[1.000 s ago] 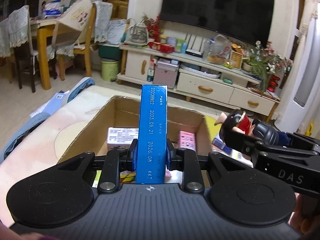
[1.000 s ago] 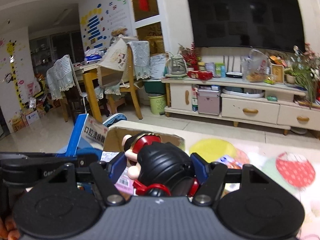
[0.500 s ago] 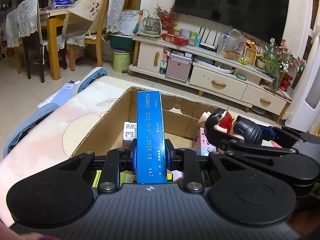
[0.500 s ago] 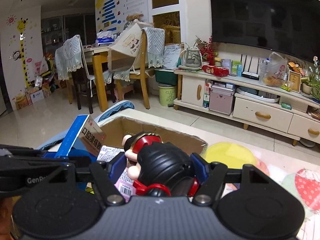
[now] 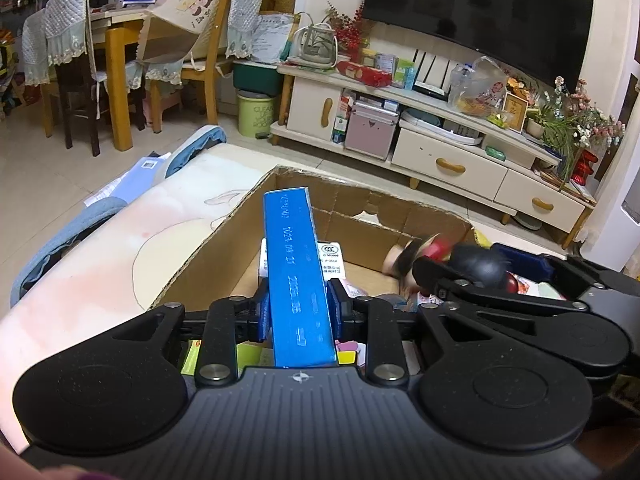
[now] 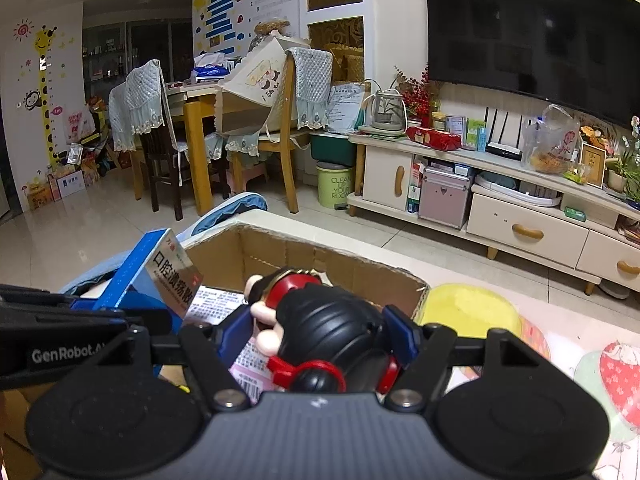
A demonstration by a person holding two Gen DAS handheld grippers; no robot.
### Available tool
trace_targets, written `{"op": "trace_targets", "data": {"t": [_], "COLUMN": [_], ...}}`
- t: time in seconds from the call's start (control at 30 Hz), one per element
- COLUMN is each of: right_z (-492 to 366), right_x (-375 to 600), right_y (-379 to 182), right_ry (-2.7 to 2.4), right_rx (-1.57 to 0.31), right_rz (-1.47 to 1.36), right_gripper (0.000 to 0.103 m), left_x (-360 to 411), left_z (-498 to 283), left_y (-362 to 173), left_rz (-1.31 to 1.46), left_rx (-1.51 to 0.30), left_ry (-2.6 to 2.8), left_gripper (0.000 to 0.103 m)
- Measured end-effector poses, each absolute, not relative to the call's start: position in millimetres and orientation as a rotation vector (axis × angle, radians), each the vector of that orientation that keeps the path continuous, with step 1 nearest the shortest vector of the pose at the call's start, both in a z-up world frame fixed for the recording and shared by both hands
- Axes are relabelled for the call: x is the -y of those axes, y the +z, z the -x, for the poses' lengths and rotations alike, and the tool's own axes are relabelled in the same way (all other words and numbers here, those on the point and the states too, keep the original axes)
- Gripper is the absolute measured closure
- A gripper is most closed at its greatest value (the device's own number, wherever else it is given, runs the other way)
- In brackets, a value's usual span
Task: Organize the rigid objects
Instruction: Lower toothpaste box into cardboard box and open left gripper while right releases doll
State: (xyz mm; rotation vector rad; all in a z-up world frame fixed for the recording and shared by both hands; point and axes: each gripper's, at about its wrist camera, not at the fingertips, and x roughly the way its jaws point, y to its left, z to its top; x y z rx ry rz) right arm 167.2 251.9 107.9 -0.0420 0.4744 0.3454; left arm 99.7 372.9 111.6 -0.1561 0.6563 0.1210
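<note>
My left gripper (image 5: 298, 312) is shut on a long blue box (image 5: 298, 272) and holds it over the open cardboard box (image 5: 248, 216). My right gripper (image 6: 326, 330) is shut on a black and red toy figure (image 6: 328, 328) and holds it over the same cardboard box (image 6: 288, 252). The toy figure also shows blurred in the left wrist view (image 5: 460, 260), to the right of the blue box. The blue box shows at the left in the right wrist view (image 6: 160, 276). Several small packets (image 5: 332, 260) lie inside the cardboard box.
The cardboard box stands on a pale patterned mat (image 5: 100, 248). A TV cabinet (image 5: 448, 148) runs along the far wall. A wooden table and chairs (image 5: 120, 60) stand at the back left. A green bin (image 5: 256, 114) is on the floor.
Both grippers have moved forward and lower over the cardboard box with their loads. The toy figure has dropped closer to the box's inside.
</note>
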Motion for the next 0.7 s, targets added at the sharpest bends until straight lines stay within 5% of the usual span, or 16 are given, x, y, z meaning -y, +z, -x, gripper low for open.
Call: {"op": "trace_targets", "data": {"t": [0.1,0.4,0.7], "right_z": [-164,-145,-122], "right_x": [-249,-229,-206], "right_y": [112,120,114], "right_ry": [0.337,0.271,0.176], "right_rx": [-0.451,-0.37,-0.336], "right_rz": [0.045,0.063,0.053], "right_gripper": [0.024,0.008,0.004], "left_x": [-373,-366,-360], "left_z": [-100,-97,-98], "left_y": [112,116,115], "left_rz": [0.163,0.156,0.133], "left_rx": [-0.656,-0.621,-0.604], "left_ry": [0.129,0.137,0.108], "left_gripper": [0.065,0.008,0.0]}}
